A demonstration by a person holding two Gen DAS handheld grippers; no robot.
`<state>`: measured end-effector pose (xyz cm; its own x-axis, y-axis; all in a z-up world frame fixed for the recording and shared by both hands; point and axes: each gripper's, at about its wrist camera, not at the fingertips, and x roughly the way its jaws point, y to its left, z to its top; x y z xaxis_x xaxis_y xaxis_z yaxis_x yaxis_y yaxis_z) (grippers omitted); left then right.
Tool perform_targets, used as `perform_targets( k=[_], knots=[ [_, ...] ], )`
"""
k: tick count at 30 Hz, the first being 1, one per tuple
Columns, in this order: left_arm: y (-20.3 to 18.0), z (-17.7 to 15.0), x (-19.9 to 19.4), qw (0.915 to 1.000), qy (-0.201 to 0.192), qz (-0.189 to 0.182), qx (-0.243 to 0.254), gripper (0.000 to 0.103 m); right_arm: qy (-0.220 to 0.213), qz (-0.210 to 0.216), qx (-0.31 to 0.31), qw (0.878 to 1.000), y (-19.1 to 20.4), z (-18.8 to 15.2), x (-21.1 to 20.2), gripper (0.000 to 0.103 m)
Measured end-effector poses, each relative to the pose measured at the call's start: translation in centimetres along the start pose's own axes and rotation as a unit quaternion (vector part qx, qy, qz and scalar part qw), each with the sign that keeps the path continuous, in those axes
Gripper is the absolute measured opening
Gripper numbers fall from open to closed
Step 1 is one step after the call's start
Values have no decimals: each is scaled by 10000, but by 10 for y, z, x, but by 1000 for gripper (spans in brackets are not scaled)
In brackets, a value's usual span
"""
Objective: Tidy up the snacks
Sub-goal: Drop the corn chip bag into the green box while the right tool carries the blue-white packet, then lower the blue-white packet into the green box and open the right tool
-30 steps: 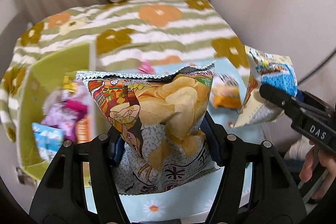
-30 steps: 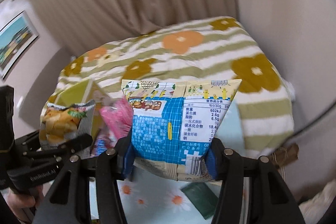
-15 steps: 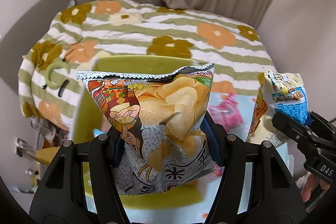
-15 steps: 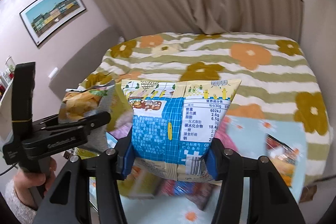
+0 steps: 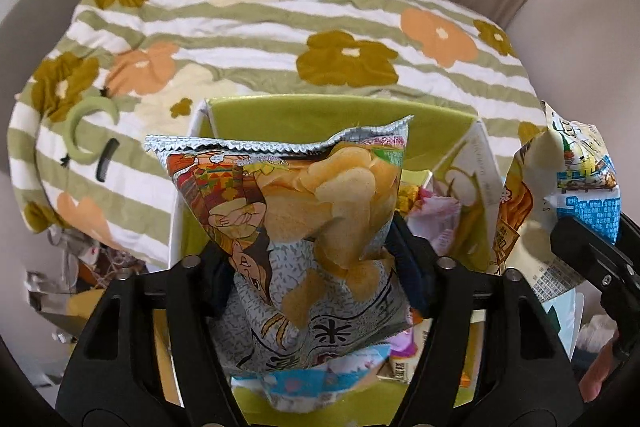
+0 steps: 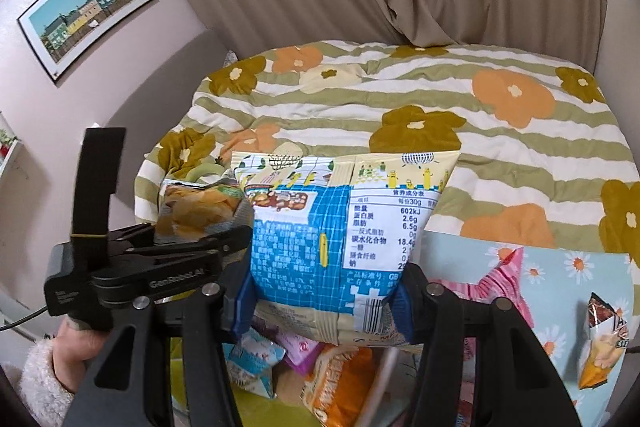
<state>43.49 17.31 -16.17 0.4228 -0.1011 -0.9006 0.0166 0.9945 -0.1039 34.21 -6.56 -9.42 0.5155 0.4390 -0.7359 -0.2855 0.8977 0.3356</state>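
In the left wrist view, your left gripper [image 5: 310, 267] is clamped on the potato chip bag [image 5: 304, 223], holding it upright over the green box [image 5: 336, 115], whose far wall shows behind the bag. Other snack packets [image 5: 436, 211] lie inside to the right. Your right gripper [image 5: 588, 259] hangs at the right edge with the blue-and-cream snack bag [image 5: 560, 195].

In the right wrist view, your right gripper [image 6: 324, 299] pinches that blue-and-cream snack bag [image 6: 344, 231], label side facing you, above packets in the box. Your left hand [image 6: 76, 347] holds its gripper level at the left. A pink packet [image 6: 500, 279] and a cone-shaped snack [image 6: 604, 339] rest on the floral desk [image 6: 560, 267] to the right, with the bed [image 6: 400, 99] beyond.
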Motion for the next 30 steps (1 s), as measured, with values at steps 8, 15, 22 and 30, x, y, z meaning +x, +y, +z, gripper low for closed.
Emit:
perform_targets(
  k=[8,15,22,30],
  knots=[
    [19,-11,-8,9998,-121,-156,-60,102,167,-205,187,9995,6,2,21,51],
    [17,-33,-16,9998,-137,-165,36,102,249,-296,138,9992,16,9,29,51],
    [20,-40,-18,9998,-120,-78,119,102,362,-404,0,9985,24,21,49,51],
    [24,-42,-14,9998,-65,11,183,102,584,-300,147,9977,24,26,71,57]
  ],
)
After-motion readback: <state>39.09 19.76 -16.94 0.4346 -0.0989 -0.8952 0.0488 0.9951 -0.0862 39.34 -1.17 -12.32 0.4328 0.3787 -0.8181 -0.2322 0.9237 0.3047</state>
